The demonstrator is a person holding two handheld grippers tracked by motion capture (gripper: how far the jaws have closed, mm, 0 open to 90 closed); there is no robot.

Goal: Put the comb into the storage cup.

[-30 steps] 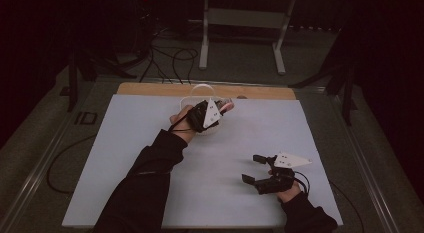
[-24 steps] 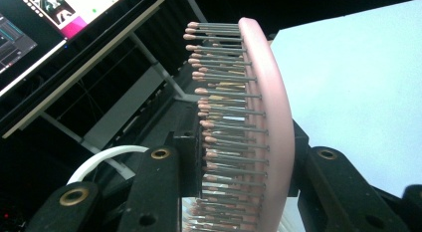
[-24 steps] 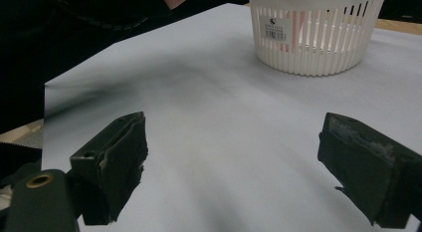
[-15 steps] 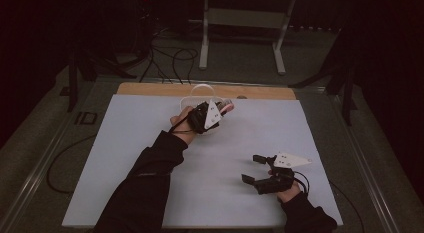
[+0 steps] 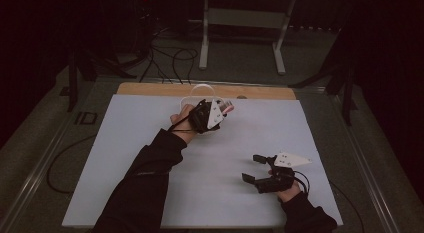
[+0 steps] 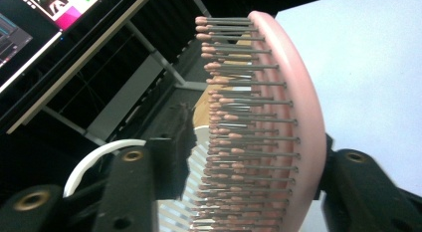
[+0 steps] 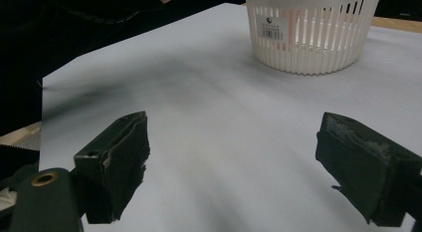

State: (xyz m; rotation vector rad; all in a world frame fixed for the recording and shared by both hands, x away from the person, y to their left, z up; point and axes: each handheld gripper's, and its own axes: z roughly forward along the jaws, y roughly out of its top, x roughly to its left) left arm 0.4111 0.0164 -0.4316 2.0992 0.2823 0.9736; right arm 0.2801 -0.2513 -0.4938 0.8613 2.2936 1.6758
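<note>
Two grippers work over a bench (image 5: 125,158) covered by a pale sheet, with a strip of bare wood showing along its far edge. In the high view the left gripper (image 5: 220,112) is raised near the far middle of the bench, held by the person's left hand (image 5: 184,124) at the end of a dark sleeve, and a bit of pink shows at its tip. The left gripper view shows what that is: a pink hairbrush (image 6: 278,127), its oval head standing on edge between the fingers, bristles with small rounded tips pointing toward the left finger and the smooth pink back against the right finger. The fingers are closed on the brush head from both sides. Below and behind the brush in that view lies the white rim and slatted wall of a basket (image 6: 94,160). The same white basket (image 7: 311,33) appears in the right gripper view, standing upright on the sheet with a barcode label on its wall; something pink shows faintly through the slats, too unclear to identify. The right gripper (image 5: 260,169) sits low over the near right part of the bench, well apart from the basket, its fingers (image 7: 117,162) spread wide with nothing between them but the bare sheet.
</note>
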